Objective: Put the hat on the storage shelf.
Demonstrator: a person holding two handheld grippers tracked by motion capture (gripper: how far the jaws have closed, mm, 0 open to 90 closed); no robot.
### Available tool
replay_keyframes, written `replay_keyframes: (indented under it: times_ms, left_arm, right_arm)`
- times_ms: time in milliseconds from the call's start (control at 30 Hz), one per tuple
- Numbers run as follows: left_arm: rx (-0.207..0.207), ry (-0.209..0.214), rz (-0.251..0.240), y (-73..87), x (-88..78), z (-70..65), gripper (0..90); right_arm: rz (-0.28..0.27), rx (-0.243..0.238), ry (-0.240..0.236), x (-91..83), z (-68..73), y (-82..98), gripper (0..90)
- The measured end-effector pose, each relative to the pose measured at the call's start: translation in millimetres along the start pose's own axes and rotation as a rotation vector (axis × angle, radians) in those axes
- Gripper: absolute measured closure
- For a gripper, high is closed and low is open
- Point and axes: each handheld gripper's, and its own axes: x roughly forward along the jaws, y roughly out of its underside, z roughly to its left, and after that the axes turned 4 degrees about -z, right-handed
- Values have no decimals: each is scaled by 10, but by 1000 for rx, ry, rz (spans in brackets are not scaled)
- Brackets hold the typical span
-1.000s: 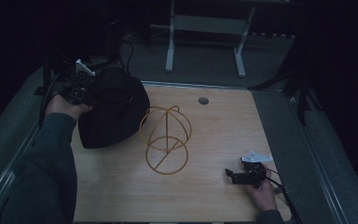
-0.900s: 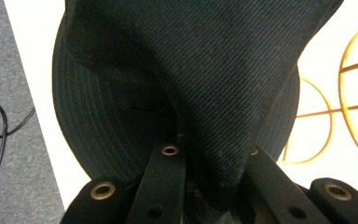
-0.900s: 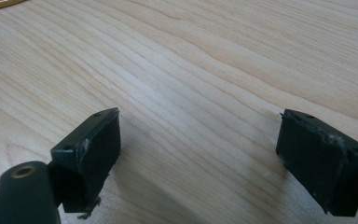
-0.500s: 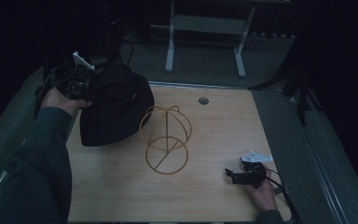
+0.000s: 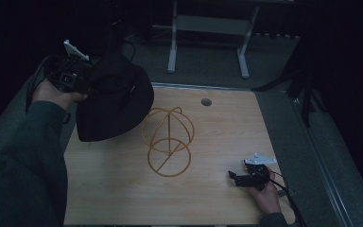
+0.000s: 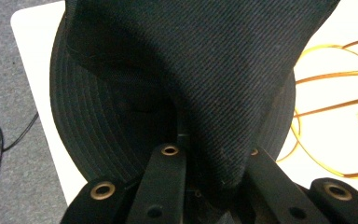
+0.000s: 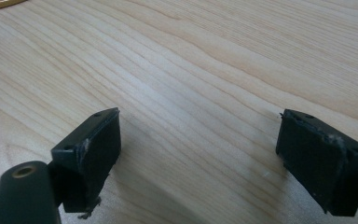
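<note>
A black bucket hat (image 5: pixel 116 99) hangs lifted off the table's far left corner, its brim drooping toward the wood. My left gripper (image 5: pixel 82 78) is shut on the hat's edge; in the left gripper view the black fabric (image 6: pixel 191 70) is pinched between the jaws of the left gripper (image 6: pixel 209 161). A gold wire hat stand (image 5: pixel 168 142), a dome on a ring base, sits upright at the table's middle, just right of the hat. My right gripper (image 5: pixel 236 178) rests low on the wood at the front right. Its pads (image 7: pixel 98 149) stand wide apart over bare wood; the right gripper (image 7: pixel 209 154) is open.
The light wood table (image 5: pixel 217 142) has a small round grommet (image 5: pixel 206 101) near its far edge. Grey carpet (image 5: pixel 302 142) lies to the right. A metal table frame (image 5: pixel 208 33) stands beyond the far edge. A dark sleeve (image 5: pixel 23 165) enters from the bottom left.
My left hand has risen with the hat, lifting it higher off the table's left corner. The right gripper and the wire stand have stayed put.
</note>
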Motion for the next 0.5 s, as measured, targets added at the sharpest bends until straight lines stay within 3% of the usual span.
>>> replay_keyframes:
  times_ms: [300,500]
  left_arm:
    - [18,9,-10,-25,-77,-24,878]
    - [10,49,-35,-26,-160,-2,878]
  right_arm:
    - [0,0,0,0,0,0,137]
    - [1,1,0,-1,1,0,137]
